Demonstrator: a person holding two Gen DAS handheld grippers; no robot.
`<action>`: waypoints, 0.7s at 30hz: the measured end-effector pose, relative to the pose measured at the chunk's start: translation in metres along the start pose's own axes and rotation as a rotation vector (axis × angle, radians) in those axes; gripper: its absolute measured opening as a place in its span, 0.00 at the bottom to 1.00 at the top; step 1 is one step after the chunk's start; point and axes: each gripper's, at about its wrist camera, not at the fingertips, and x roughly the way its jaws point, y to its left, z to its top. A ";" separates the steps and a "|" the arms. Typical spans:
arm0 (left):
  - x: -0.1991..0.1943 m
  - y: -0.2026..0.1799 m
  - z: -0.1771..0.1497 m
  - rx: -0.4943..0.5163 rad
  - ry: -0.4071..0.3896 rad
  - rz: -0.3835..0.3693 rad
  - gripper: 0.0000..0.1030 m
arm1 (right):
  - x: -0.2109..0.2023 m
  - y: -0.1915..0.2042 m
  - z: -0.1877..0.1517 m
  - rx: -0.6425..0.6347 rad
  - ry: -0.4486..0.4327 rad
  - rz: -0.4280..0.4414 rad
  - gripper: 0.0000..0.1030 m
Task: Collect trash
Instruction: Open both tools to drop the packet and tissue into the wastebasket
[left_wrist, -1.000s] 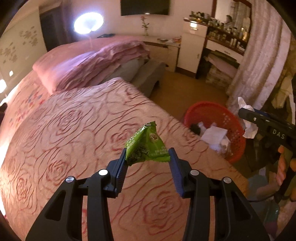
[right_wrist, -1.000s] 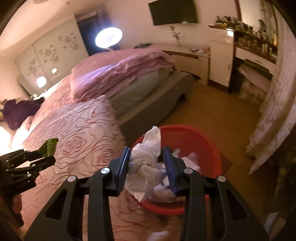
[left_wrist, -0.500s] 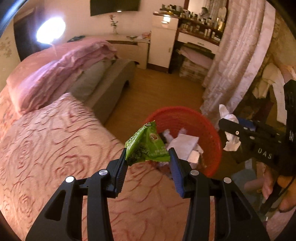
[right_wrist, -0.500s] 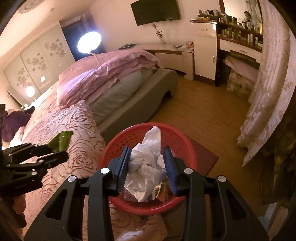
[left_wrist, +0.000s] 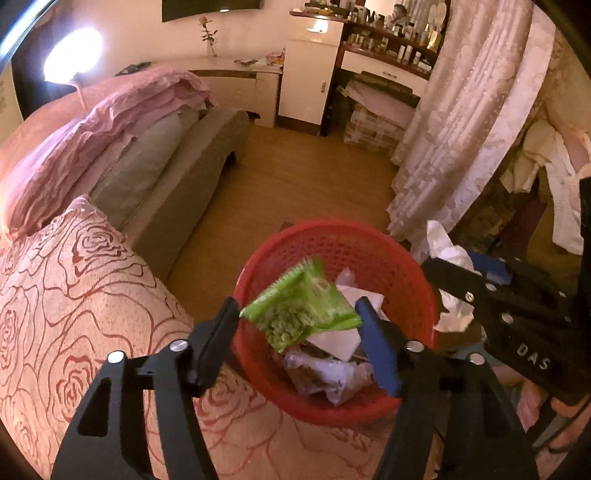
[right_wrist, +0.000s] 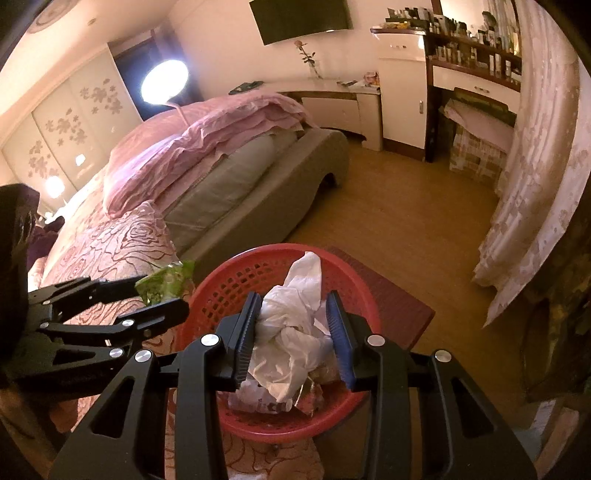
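My left gripper (left_wrist: 297, 325) hangs over the red mesh basket (left_wrist: 388, 251). Its jaws stand wide apart and the green snack wrapper (left_wrist: 301, 306) sits blurred and tilted between them, touching only the left finger, if at all. My right gripper (right_wrist: 291, 332) is shut on a crumpled white tissue (right_wrist: 291, 325) above the same basket (right_wrist: 236, 284). The basket holds white paper and other scraps. The right gripper with its tissue (left_wrist: 448, 254) shows at the right of the left wrist view; the left gripper with the wrapper (right_wrist: 166, 282) shows at the left of the right wrist view.
The basket stands on the wood floor (left_wrist: 295, 173) against the corner of the bed with its rose-patterned cover (left_wrist: 74, 295). Pink bedding (right_wrist: 207, 144) is piled further back. A lace curtain (left_wrist: 461, 129) hangs to the right, with a white cabinet (right_wrist: 399, 99) and shelves behind.
Both grippers have moved from over the bed to above the red basket. The left jaws have opened wider and the green wrapper has tipped and blurred. The right stays shut on the tissue.
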 end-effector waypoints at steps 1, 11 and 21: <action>0.000 0.000 0.000 -0.004 0.000 -0.002 0.63 | 0.000 -0.002 0.000 0.003 0.001 -0.003 0.35; -0.013 0.018 0.001 -0.059 -0.026 0.005 0.72 | 0.009 0.001 -0.005 -0.003 0.026 -0.008 0.35; -0.036 0.037 -0.008 -0.084 -0.061 0.102 0.76 | 0.037 0.018 -0.001 -0.066 0.077 -0.003 0.36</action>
